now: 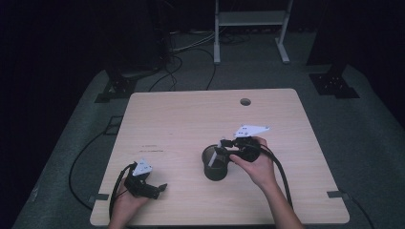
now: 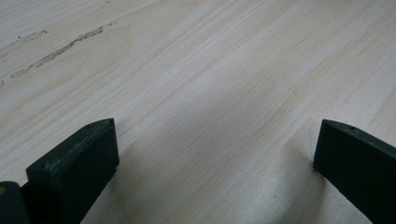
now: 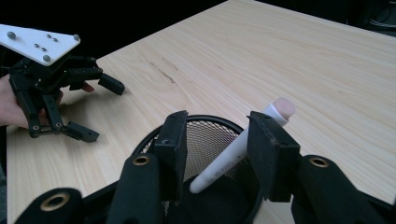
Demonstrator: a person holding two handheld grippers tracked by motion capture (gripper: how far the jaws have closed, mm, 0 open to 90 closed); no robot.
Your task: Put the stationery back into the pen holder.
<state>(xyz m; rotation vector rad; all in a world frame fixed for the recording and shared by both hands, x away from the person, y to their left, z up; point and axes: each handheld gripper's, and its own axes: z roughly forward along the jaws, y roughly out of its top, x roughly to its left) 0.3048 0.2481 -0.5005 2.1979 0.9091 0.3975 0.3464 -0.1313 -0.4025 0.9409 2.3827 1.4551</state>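
The white pen (image 3: 236, 151) is leaning inside the black mesh cup (image 3: 210, 135) near the desk's (image 1: 191, 119) middle, between the right tongs (image 3: 217, 140), whose jaws are standing apart, seemingly not pressing it. The drop looks finished; next, lifting away cleanly. The left tongs (image 1: 152, 187) are resting wide open, empty, on the desk.

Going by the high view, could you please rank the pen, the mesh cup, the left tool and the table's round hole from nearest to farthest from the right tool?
1. Pen: between the right tool's jaws, leaning in the cup.
2. Mesh cup: right under that tool.
3. Round hole: near the table's far edge.
4. Left tool: near the front left edge.
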